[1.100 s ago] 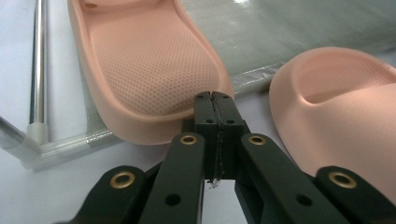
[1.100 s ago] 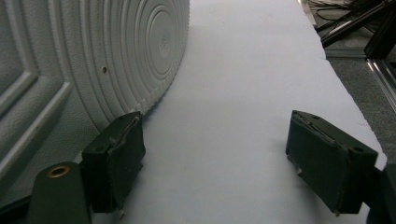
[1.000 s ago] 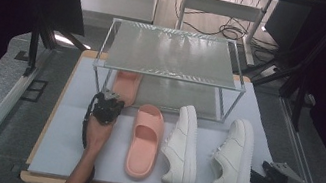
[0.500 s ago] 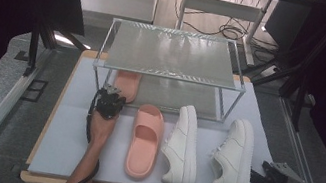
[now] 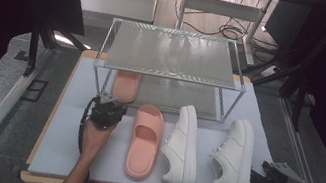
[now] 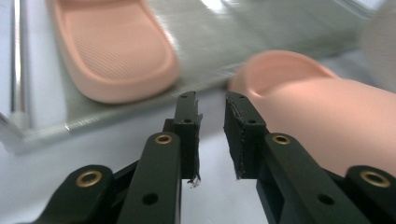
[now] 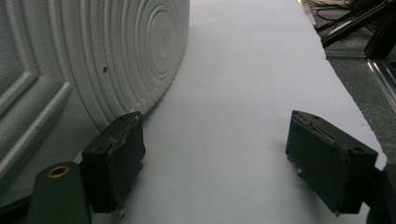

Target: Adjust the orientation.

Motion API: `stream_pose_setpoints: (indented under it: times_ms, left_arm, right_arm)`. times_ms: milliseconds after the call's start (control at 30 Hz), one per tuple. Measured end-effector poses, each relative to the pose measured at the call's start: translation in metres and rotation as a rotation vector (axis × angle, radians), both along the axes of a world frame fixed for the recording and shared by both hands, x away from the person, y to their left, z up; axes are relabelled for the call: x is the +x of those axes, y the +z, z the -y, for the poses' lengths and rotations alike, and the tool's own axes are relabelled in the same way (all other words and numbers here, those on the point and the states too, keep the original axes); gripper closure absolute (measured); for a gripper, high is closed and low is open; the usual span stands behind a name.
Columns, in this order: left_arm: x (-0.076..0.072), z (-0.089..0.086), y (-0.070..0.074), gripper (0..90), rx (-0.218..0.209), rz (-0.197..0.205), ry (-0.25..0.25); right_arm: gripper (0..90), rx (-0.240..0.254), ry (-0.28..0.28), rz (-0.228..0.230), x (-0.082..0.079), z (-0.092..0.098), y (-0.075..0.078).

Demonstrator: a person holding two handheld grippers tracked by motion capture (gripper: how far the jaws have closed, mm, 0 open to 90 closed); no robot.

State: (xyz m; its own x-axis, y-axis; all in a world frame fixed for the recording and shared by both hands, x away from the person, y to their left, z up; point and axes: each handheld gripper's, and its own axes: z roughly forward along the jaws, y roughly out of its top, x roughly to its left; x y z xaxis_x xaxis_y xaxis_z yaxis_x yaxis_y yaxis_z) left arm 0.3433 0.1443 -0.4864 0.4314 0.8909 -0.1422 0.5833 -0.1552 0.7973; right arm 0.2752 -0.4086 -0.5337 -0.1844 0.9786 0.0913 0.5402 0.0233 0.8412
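left tongs (image 5: 110, 107) just below pink slipper (image 5: 126, 85) under wire shelf (image 5: 173, 52), jaws just opened

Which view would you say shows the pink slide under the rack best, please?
The left gripper view: the pink slide under the rack lies close, its ribbed sole plain. The high view shows only its heel end past the rack.

high: above, forward-down | left tool cam: close, shares pink slide (image 5: 145, 141) | right: low, close
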Motion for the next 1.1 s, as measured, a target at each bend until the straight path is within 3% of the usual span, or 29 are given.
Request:
stream_pose_setpoints:
  times_ms: [33, 67, 133, 233, 367, 500, 600, 733, 867, 1100]
  left_arm:
    - [0.0, 0.0, 0.0, 72.3, 0.0, 0.0, 0.0]
    - [-0.01, 0.0, 0.001, 71.4, -0.016, -0.007, -0.021]
    - [-0.015, 0.0, 0.001, 68.6, -0.027, -0.014, -0.034]
    - [-0.034, 0.005, 0.003, 64.8, -0.047, -0.02, -0.078]
    - [-0.05, 0.012, 0.007, 58.9, -0.057, -0.003, -0.11]
    - [-0.057, 0.019, 0.008, 55.5, -0.058, -0.003, -0.131]
    - [-0.055, 0.029, 0.007, 55.4, -0.015, 0.001, -0.132]
    - [-0.047, 0.042, 0.0, 55.5, -0.003, -0.018, -0.132]
    - [-0.043, 0.051, -0.004, 57.3, 0.037, -0.012, -0.105]
    - [-0.035, 0.05, -0.004, 65.1, 0.025, -0.027, -0.064]
  right_arm:
    - [19.4, 0.0, 0.0, 0.0, 0.0, 0.0, 0.0]
    - [19.4, 0.0, 0.0, 0.0, 0.0, 0.0, 0.0]
    - [19.4, 0.0, 0.0, 0.0, 0.0, 0.0, 0.0]
    - [19.4, 0.0, 0.0, 0.0, 0.0, 0.0, 0.0]
    - [19.4, 0.0, 0.0, 0.0, 0.0, 0.0, 0.0]
    - [19.4, 0.0, 0.0, 0.0, 0.0, 0.0, 0.0]
    - [19.4, 0.0, 0.0, 0.0, 0.0, 0.0, 0.0]
    - [19.4, 0.0, 0.0, 0.0, 0.0, 0.0, 0.0]
    - [19.4, 0.0, 0.0, 0.0, 0.0, 0.0, 0.0]
    - [19.5, 0.0, 0.0, 0.0, 0.0, 0.0, 0.0]
